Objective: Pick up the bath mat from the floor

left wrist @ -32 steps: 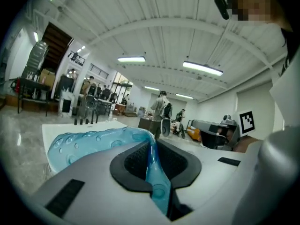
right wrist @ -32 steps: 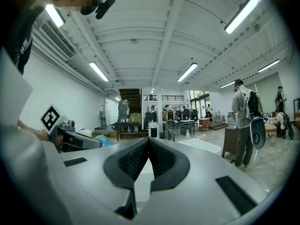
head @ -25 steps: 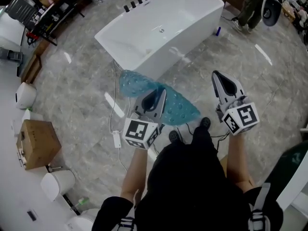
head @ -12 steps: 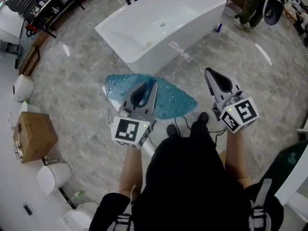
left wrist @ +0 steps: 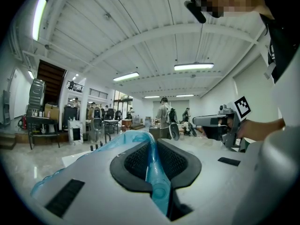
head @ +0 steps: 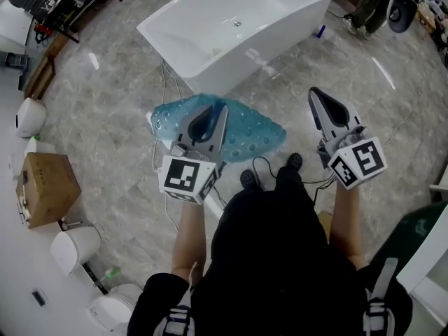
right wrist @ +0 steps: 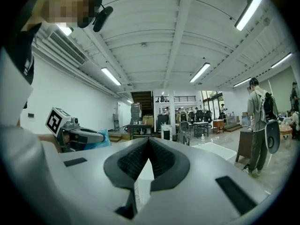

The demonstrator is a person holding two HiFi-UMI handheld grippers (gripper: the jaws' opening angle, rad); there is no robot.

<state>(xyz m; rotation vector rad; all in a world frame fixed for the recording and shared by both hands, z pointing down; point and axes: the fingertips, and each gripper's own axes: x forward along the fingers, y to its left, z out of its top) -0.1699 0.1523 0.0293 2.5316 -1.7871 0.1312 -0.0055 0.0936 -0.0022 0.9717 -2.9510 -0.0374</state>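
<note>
Blue mat held up before the bathtub

The white rectangular bathtub (head: pixel 238 30) fills the upper middle of the head view. Under it, at the centre, hangs the translucent blue studded bath mat (head: pixel 255 137), clenched by the left gripper (head: pixel 212 114). The right gripper (head: pixel 316 95), at centre right, is closed on nothing.

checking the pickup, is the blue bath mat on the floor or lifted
Lifted, it seems: the translucent blue studded bath mat is pinched in the left gripper and sags from it above the grey marble floor.
</note>
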